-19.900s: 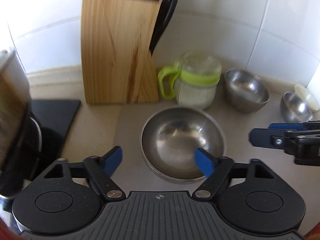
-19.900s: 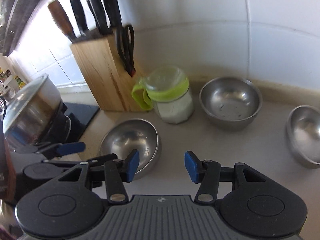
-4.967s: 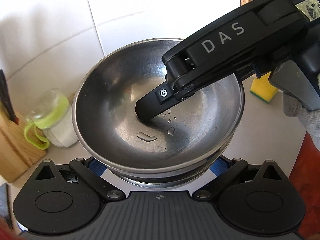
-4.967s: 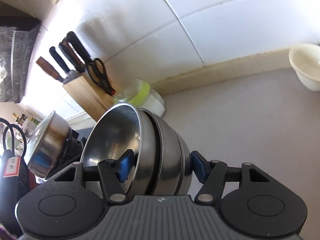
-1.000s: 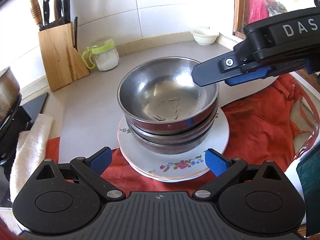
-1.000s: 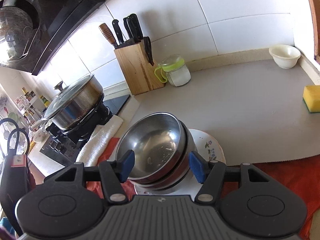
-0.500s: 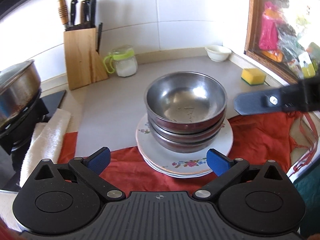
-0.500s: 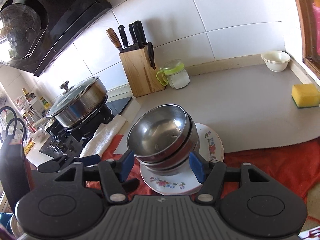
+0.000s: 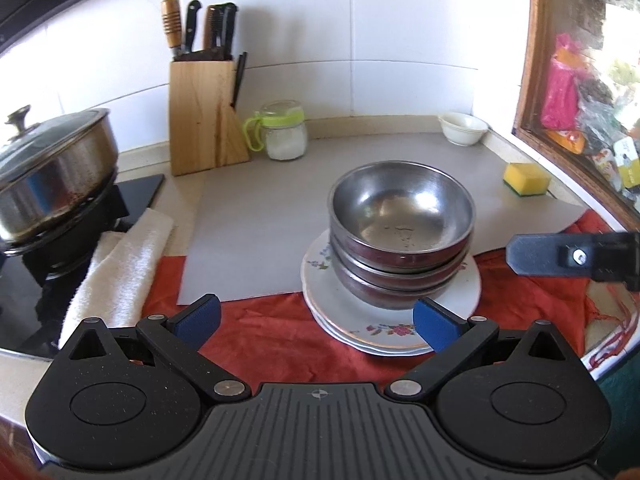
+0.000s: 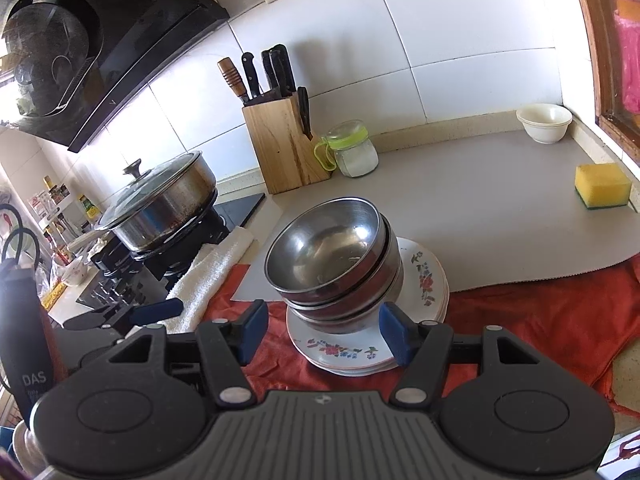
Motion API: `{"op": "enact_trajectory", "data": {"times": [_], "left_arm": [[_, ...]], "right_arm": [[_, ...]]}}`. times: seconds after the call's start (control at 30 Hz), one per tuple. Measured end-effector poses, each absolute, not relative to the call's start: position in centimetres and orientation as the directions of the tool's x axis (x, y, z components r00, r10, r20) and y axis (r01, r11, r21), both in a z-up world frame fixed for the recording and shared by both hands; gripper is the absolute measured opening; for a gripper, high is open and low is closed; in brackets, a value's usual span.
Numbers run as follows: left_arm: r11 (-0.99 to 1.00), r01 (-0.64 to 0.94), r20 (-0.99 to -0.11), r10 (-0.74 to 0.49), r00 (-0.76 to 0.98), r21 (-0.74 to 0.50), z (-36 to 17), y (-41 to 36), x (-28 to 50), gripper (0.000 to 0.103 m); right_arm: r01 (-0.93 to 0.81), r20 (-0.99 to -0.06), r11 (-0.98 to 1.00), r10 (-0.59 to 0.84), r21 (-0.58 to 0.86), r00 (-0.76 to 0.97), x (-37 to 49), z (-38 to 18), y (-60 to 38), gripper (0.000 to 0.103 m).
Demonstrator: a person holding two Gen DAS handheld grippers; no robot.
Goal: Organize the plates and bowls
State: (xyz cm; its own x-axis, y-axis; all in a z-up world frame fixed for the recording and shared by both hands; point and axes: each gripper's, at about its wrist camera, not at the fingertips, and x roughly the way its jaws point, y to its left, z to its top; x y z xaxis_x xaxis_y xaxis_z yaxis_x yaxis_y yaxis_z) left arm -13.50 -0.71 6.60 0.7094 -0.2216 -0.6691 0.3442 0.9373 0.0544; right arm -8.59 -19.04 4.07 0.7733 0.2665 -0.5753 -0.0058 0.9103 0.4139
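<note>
Now: Bowls Stacked on the Plates, Both Grippers Empty

Low in the left wrist view, the left gripper (image 9: 316,318) has its blue pads spread wide with nothing between them; the right pad only overlaps the near rim of the plates in the picture, without gripping them. In the right wrist view the right gripper (image 10: 323,330) stands about half spread, its pads either side of the bowl stack as the camera sees it but not pressing on it, so it holds nothing either. One finger of the right gripper also pokes in at the right edge of the left view, level with the bowls and apart from them.

Just beyond both grippers, near the middle of each view, three steel bowls (image 9: 402,216) sit nested one inside another on a small pile of flowered plates (image 9: 384,330). The plates rest on a red cloth (image 9: 264,340), partly overlapping the near edge of a grey mat (image 9: 256,224).

Further back, in the upper middle, a knife block (image 9: 200,116) stands against the white tiles with a green-lidded jar (image 9: 283,130) just to its right. A lidded pot (image 9: 52,168) sits at the left with a white towel (image 9: 120,264) beside it. At the right are a yellow sponge (image 9: 526,179) and, further back, a small white bowl (image 9: 464,129).
</note>
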Motion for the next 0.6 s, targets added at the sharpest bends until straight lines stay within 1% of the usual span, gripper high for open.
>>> {"op": "enact_trajectory", "data": {"times": [0.33, 0.5, 0.6], "left_arm": [[0.962, 0.267, -0.68, -0.233, 0.695, -0.057, 6.4, 0.9, -13.7, 0.103], [0.966, 0.253, -0.686, -0.212, 0.696, -0.042, 6.1, 0.4, -14.0, 0.103], [0.968, 0.251, -0.69, -0.2, 0.695, -0.028, 6.0, -0.1, -14.2, 0.103]], "right_arm": [[0.065, -0.622, 0.939, 0.17, 0.337, 0.764, -9.6, 2.9, -18.3, 0.064], [0.084, -0.63, 0.937, 0.16, 0.34, 0.76, -9.8, 2.3, -18.4, 0.064], [0.088, -0.63, 0.945, 0.139, 0.315, 0.764, -9.8, 2.3, -18.1, 0.064]]}}
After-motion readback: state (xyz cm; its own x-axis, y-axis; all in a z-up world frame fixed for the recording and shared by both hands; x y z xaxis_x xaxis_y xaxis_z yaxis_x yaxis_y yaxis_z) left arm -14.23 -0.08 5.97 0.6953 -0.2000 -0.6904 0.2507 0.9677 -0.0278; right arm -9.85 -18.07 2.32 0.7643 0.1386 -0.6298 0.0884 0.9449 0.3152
